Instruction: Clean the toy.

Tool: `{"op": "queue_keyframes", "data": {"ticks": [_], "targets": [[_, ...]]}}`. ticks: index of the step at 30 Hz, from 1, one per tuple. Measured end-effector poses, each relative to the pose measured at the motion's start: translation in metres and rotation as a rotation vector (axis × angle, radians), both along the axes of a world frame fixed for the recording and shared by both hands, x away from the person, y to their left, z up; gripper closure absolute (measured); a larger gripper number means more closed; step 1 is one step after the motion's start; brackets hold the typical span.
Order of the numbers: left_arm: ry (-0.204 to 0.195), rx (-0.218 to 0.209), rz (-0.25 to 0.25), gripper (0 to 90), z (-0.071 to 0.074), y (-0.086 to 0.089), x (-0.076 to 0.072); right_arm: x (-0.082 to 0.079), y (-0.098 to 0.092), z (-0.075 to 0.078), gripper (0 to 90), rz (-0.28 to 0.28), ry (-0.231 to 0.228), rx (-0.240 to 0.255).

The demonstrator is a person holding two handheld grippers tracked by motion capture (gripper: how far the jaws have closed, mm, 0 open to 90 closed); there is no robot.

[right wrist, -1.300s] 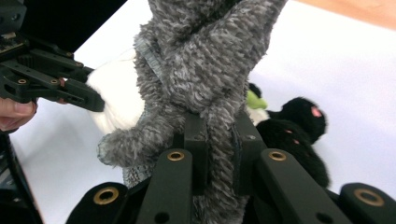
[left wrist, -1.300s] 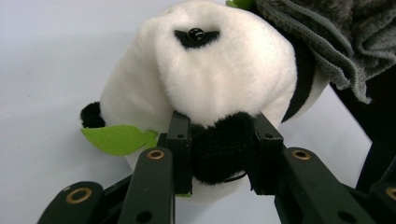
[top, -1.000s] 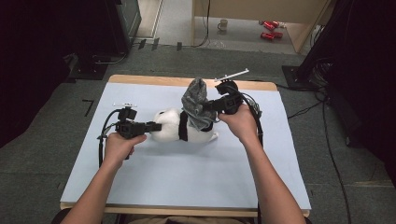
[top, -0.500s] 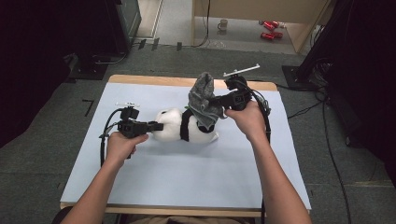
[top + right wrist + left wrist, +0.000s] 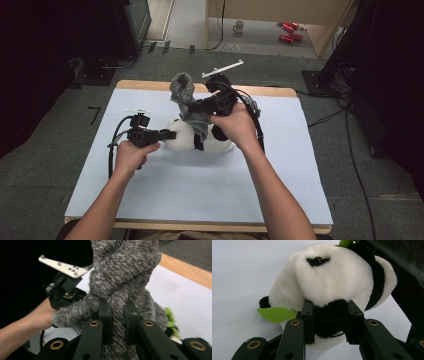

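item: panda plush (image 5: 186,141), lying mid-bench (image 5: 150,200), landmark for entry.
left gripper (image 5: 167,134): my jaws clenched on panda's black limb, pinning toy down.
right gripper (image 5: 199,107): my jaws clamped on grey fuzzy garment (image 5: 186,100), bunched, held above panda, lower end draped on panda's body.
status, my read: garment partly off or on, cannot tell which; lower end not yet free of body.

Probably a lab: a paper-covered table (image 5: 200,200) on grey carpet (image 5: 40,165), dark equipment racks (image 5: 65,35), trailing cables (image 5: 350,140).
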State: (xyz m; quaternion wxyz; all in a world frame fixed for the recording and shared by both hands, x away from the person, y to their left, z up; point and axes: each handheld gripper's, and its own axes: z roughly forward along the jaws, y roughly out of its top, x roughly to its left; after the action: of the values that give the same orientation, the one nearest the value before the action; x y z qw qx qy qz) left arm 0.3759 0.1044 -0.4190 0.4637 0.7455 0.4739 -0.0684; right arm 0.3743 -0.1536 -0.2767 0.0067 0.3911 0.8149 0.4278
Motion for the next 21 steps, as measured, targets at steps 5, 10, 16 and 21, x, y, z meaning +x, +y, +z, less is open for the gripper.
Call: {"op": "queue_keyframes", "data": {"ticks": [5, 10, 16, 21], "targets": [[-0.001, -0.010, 0.011, 67.3, 0.000, -0.001, 0.000, 0.001, 0.020, -0.014, 80.4, 0.029, 0.033, -0.018], [0.000, -0.008, 0.009, 67.2, 0.000, 0.000, 0.000, 0.006, 0.033, -0.043, 80.4, 0.042, 0.094, -0.026], [-0.004, 0.001, 0.011, 67.2, 0.000, 0.000, -0.001, 0.012, 0.039, -0.074, 80.4, 0.016, 0.135, -0.052], [-0.008, 0.015, 0.018, 67.4, -0.002, 0.000, -0.001, 0.013, 0.035, -0.083, 80.7, 0.007, 0.116, -0.114]]}}
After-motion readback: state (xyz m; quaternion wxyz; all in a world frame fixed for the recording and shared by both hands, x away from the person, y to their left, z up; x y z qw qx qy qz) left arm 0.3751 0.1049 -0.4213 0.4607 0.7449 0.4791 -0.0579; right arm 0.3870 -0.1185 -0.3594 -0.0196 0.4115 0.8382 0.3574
